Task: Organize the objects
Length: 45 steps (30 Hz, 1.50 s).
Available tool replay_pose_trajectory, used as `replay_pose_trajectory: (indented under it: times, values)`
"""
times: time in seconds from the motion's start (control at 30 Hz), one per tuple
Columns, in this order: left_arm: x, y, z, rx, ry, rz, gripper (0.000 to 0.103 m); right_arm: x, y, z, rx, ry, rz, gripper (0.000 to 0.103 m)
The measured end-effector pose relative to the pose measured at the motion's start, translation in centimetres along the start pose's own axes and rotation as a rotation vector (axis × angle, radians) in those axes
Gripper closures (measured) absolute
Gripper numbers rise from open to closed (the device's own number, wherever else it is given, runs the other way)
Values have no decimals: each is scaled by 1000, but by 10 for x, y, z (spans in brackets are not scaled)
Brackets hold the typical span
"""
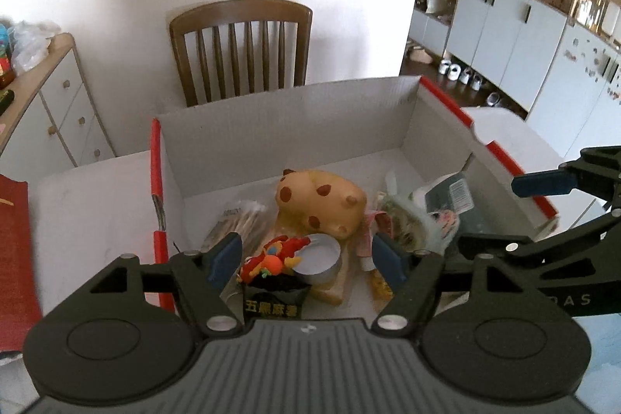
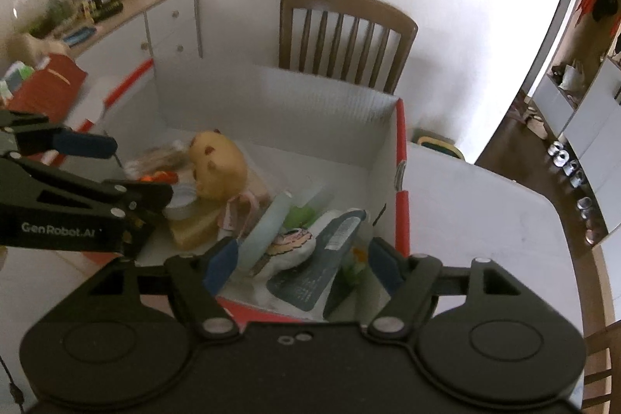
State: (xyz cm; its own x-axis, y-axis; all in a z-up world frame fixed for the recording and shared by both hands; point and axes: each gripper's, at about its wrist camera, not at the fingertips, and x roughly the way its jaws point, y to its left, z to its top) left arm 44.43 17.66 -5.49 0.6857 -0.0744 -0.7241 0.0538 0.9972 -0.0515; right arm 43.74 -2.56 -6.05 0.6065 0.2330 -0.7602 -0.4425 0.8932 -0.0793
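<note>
1. Left wrist view: the left gripper (image 1: 306, 260) has its 2 blue fingers (image 1: 224, 256) wide apart and holds nothing. It hangs over the near end of the open white box (image 1: 287, 134), which has red edges and stands on the white counter (image 1: 93, 193).
2. Between the fingers, lower down in the box, lie 1 red and orange toy (image 1: 273, 255) and 1 round metal tin (image 1: 318, 257); I cannot tell if the fingers touch them. The toy rests on 1 black packet with yellow characters (image 1: 273, 297).
3. Behind the tin sits 1 yellow plush animal with brown spots (image 1: 322, 204). To its left lies 1 clear pack of cotton swabs (image 1: 240, 222). To its right there is 1 dark grey packet (image 1: 452, 200) among several smaller wrappers that I cannot count.
4. The right gripper (image 1: 543, 212) enters from the right edge, over the right wall of the box, with its fingers apart.
5. 1 wooden chair (image 1: 242, 45) stands behind the box, and 1 white drawer cabinet (image 1: 58, 103) stands at the left.
6. Right wrist view: the right gripper (image 2: 302, 260) has its 2 fingers (image 2: 382, 260) wide apart, with nothing held, above the near right part of the box (image 2: 279, 92).
7. Below them lie the dark grey packet (image 2: 322, 258) and 1 pale blue ring (image 2: 268, 224) that leans on the pile. The plush animal (image 2: 219, 165) sits further back.
8. The left gripper (image 2: 116, 169) comes in from the left, with its fingers apart.
</note>
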Motion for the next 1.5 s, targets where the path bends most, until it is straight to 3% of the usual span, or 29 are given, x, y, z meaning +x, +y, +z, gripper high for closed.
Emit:
replay_pose_trajectory:
  times: [0.5, 0.73, 0.83, 0.97, 1.07, 1.5]
  values:
    - [-65, -12, -6, -36, -100, -37, 30, -62, -7, -8, 26, -133, 106, 21]
    - [-89, -15, -18, -69, -136, -42, 30, -85, -9, -22, 49, -193, 161, 13]
    - [-95, -17, -23, -83, -145, -40, 19, -93, -12, -29, 73, -222, 175, 8]
    - [-103, -21, -30, -96, -152, -45, 17, -101, -14, -37, 86, -246, 195, 4]
    - [-109, -25, -35, -104, -164, -40, 0, -106, -15, -43, 89, -260, 205, 1]
    - [-132, -36, -52, -142, -206, -21, 0, -120, -16, -61, 81, -273, 241, 0]
